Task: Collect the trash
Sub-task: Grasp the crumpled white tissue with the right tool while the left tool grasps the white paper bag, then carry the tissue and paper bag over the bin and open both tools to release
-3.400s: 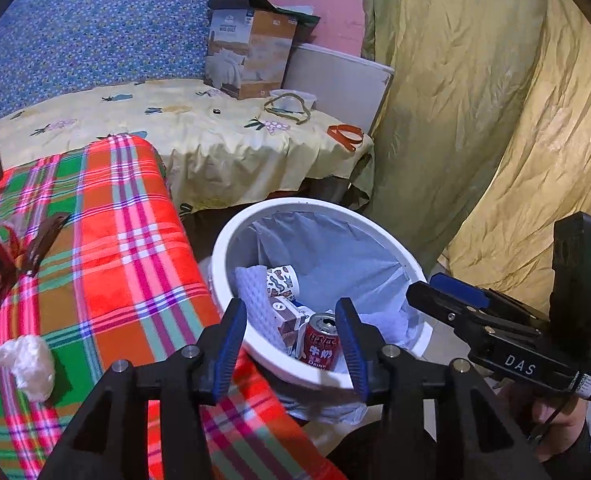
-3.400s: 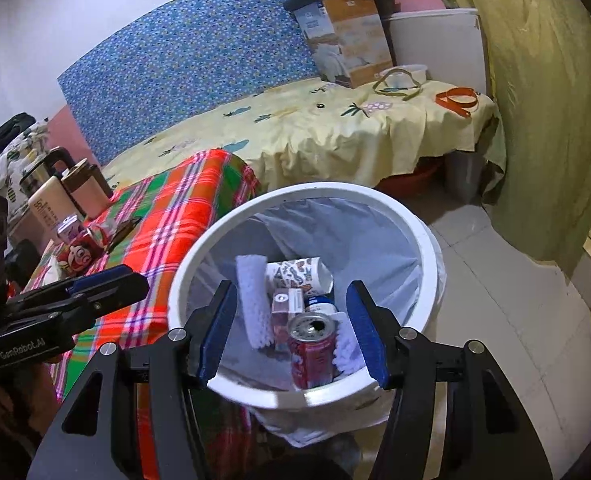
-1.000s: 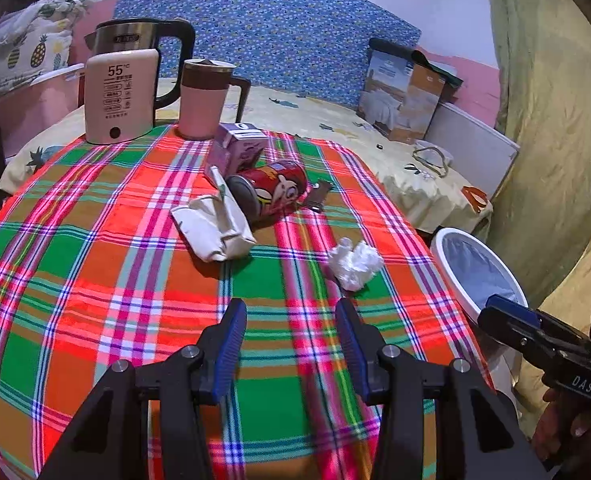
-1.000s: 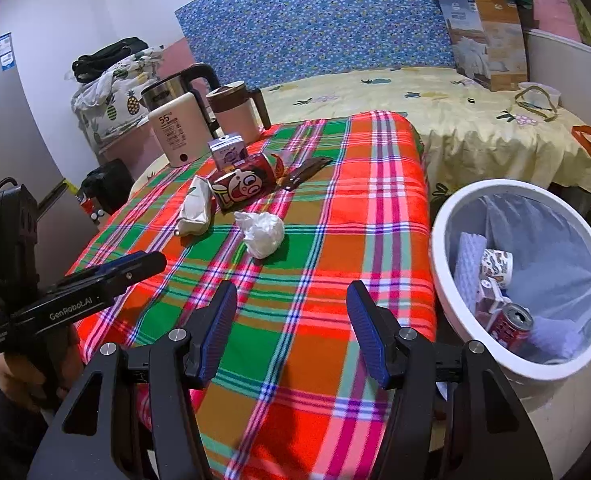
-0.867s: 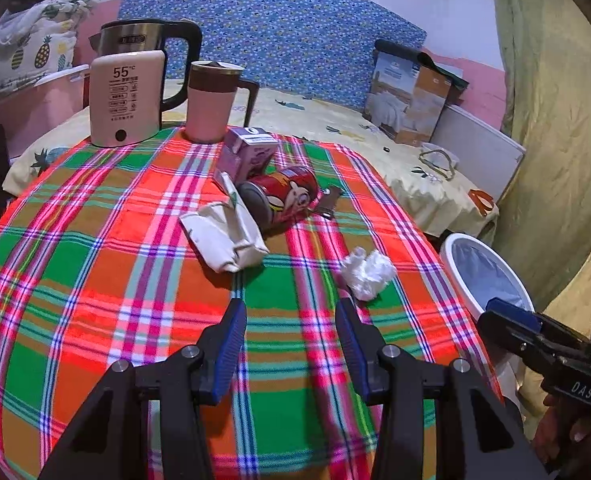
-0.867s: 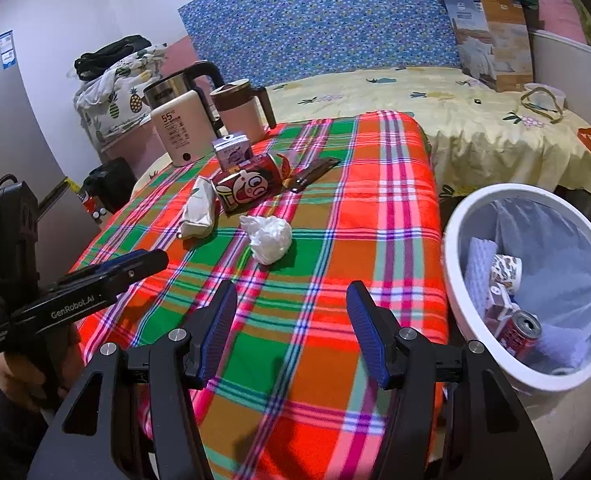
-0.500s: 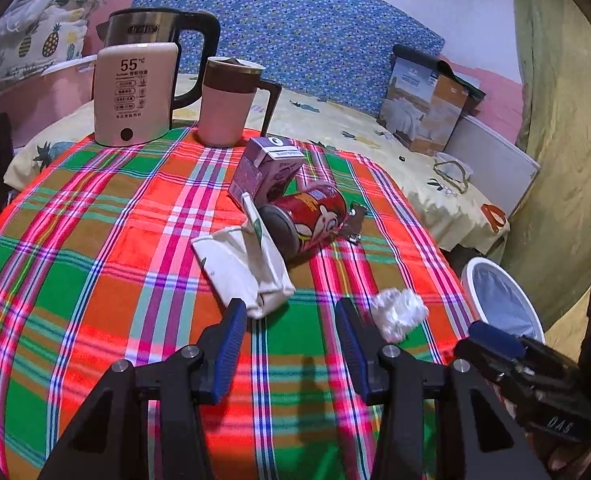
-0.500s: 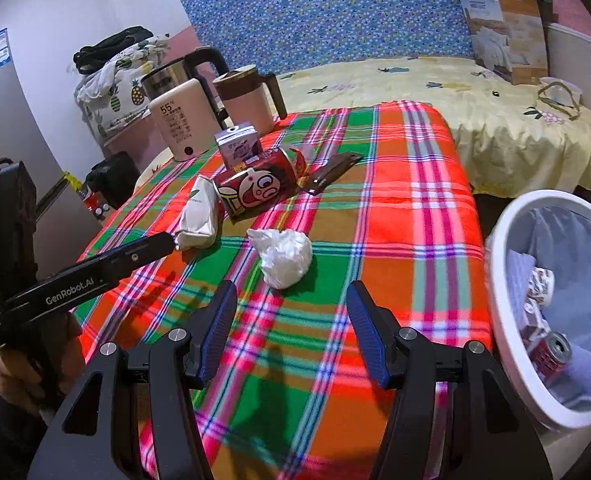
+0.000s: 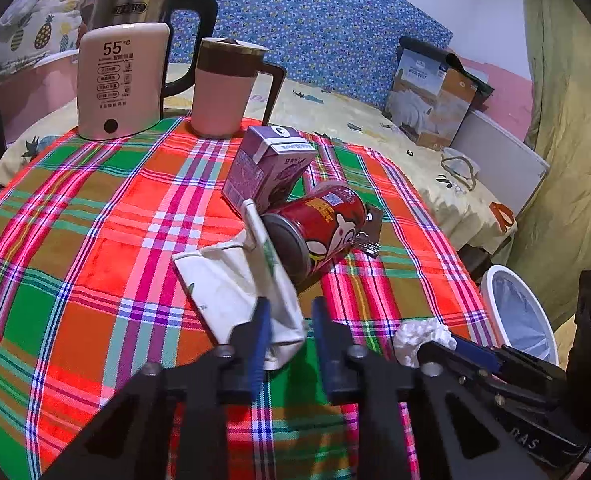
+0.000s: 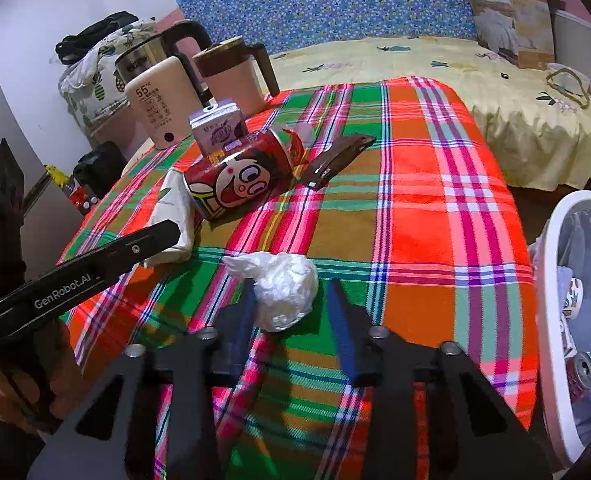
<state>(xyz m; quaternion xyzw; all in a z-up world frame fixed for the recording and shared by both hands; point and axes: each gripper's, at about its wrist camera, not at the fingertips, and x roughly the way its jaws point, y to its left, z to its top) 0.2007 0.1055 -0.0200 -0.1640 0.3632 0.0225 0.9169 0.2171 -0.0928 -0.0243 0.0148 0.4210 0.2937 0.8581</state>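
On the plaid surface [image 9: 95,216], the left hand-held gripper [image 9: 289,338], jaws just closing, pinches a white pouch [image 9: 231,292] beside a red can [image 9: 319,232]. Nearer the surface's right edge, the right hand-held gripper [image 10: 293,316] closes, still spread, around a tissue wad [image 10: 283,288], pads apparently not yet pressing.

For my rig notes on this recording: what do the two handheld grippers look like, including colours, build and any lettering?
Both are matte black, each with two angular fingers carrying blue pads and round silver screws at the joints. From the right wrist view, the left gripper shows white "GenRobot.AI" lettering along its side. From the left wrist view, the right gripper bears pale "DAS" lettering on its body. No cables or sleeves are visible.
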